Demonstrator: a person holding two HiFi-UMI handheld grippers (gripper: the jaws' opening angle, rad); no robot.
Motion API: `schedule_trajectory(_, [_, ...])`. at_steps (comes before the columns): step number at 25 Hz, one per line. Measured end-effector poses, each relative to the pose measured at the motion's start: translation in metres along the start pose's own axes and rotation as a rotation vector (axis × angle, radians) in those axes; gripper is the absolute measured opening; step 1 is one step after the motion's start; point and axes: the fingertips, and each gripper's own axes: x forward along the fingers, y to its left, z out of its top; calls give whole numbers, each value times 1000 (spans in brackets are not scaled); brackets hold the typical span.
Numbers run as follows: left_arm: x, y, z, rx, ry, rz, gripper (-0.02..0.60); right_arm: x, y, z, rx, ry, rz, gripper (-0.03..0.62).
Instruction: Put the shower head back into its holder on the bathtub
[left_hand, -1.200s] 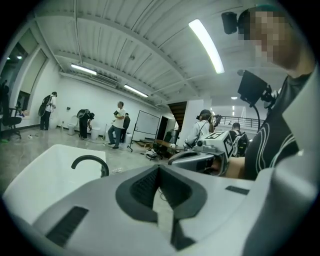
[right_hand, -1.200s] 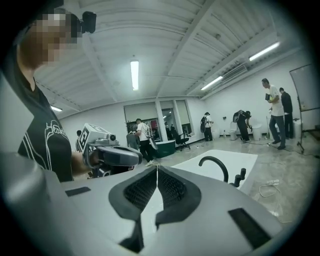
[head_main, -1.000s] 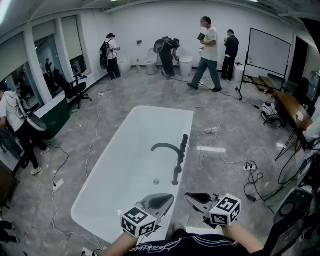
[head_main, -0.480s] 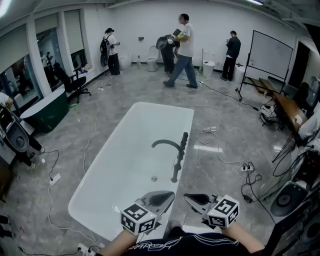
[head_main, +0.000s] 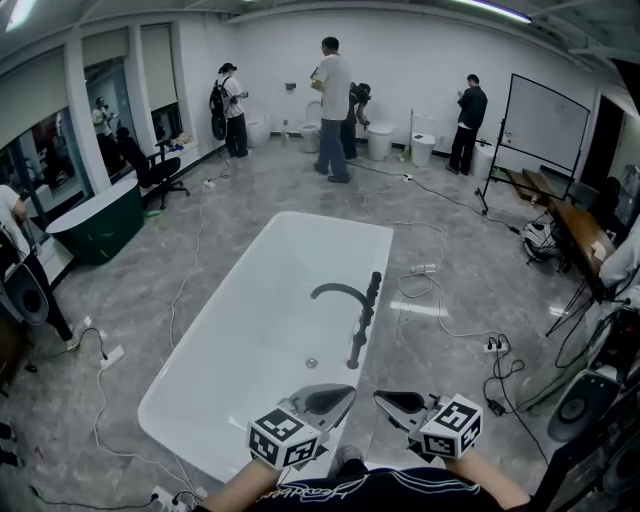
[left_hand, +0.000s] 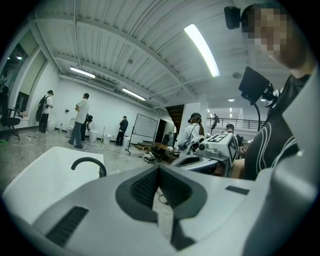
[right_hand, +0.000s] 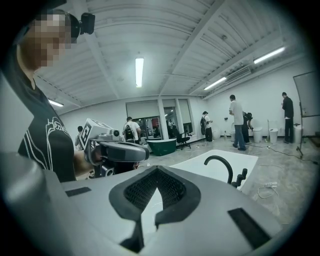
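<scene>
A white freestanding bathtub (head_main: 262, 325) lies in the middle of the grey floor. At its right rim stands a black tap with a curved spout (head_main: 338, 292) and a slim upright post (head_main: 362, 320). I cannot tell the shower head apart from that post. My left gripper (head_main: 345, 392) and right gripper (head_main: 380, 398) hover side by side at the tub's near end, both shut and holding nothing. In the left gripper view, the shut left gripper (left_hand: 159, 169) has the spout (left_hand: 90, 162) to its left. Beyond the shut right gripper (right_hand: 157, 171) in its own view, the spout (right_hand: 220, 162) rises on the right.
Cables (head_main: 432, 295) and a power strip (head_main: 497, 346) trail across the floor right of the tub. Several people (head_main: 332, 95) stand at the far wall. A whiteboard (head_main: 545, 125) and tables (head_main: 578, 230) are on the right, with a dark green tub (head_main: 95, 225) on the left.
The person in the white shirt has walked left along the back of the room. Both grippers have stayed shut and hardly moved.
</scene>
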Motion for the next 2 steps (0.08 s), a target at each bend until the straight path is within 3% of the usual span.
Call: schedule_trajectory(2, [-4,-2,-1,1,-3,-1,5,-1,4,-2,0,0,-4,14])
